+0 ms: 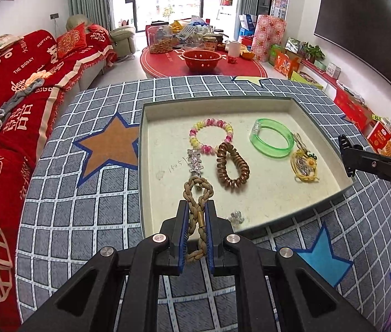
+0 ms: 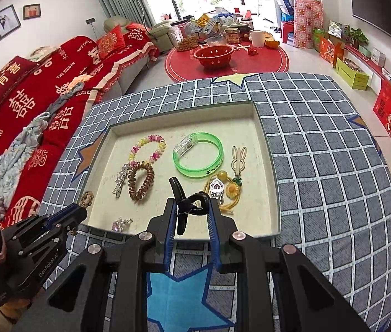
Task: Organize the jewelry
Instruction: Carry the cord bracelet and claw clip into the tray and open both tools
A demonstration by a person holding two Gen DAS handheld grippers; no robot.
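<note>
My left gripper is shut on a brown braided cord bracelet, held over the near edge of the cream tray; it also shows in the right wrist view. My right gripper is shut on a black hair claw clip above the tray's near edge. In the tray lie a pink-yellow bead bracelet, a brown spiral hair tie, a green bangle, a silver hair clip, a yellow charm cluster and a small silver piece.
The tray sits on a grey checked cloth with stars. A red sofa runs along the left. A round red table with a red colander and jars stands behind. Boxes line the right wall.
</note>
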